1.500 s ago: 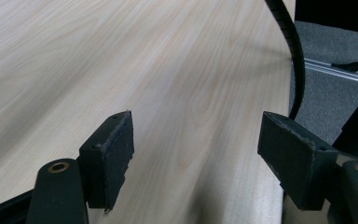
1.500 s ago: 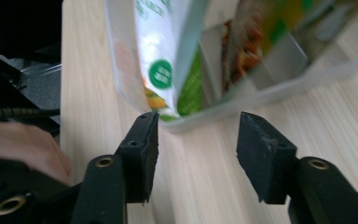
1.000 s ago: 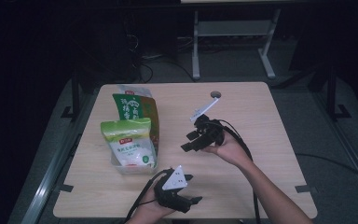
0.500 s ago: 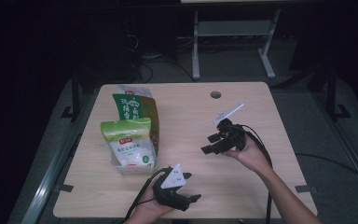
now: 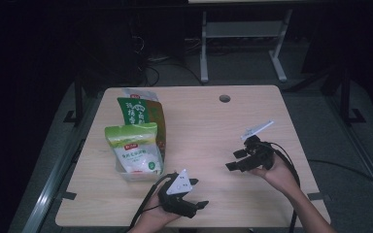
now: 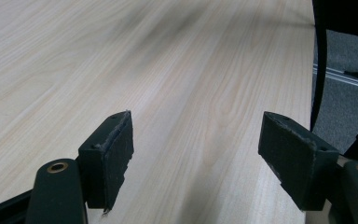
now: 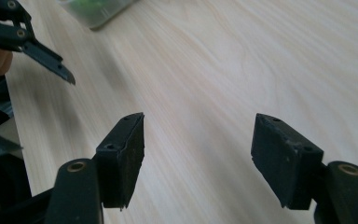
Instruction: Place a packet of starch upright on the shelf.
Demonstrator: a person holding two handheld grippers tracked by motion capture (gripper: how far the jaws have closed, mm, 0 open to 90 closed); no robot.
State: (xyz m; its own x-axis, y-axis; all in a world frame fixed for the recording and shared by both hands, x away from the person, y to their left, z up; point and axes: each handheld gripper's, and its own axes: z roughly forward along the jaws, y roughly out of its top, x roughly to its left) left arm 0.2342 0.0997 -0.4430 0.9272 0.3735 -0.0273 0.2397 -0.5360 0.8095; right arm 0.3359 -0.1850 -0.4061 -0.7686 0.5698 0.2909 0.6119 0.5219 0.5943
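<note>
Two food pouches lie at the table's left. A white and green pouch [image 5: 135, 151] overlaps the near end of a green and brown pouch [image 5: 141, 114]. My left gripper [image 5: 198, 192] sits near the front edge, just right of the pouches, with its jaws open over bare wood [image 6: 198, 126]. My right gripper [image 5: 234, 160] hovers over the right half of the table and points left. Its jaws have just been opening and stand open with nothing between them [image 7: 198, 126]. In the right gripper view the left gripper [image 7: 25, 42] shows at the upper left and a pouch edge [image 7: 98, 9] at the top.
The light wooden table [image 5: 199, 121] has a round cable hole [image 5: 225, 98] near its far edge. A grey metal stand [image 5: 243, 34] and cables are on the dark floor behind. The table's right edge [image 6: 307, 93] lies close beside the left gripper's jaws.
My right gripper has moved away from the pouches, to the right and toward the front of the table, sinking a little, and its jaws stand wider. The left gripper has stayed put.
</note>
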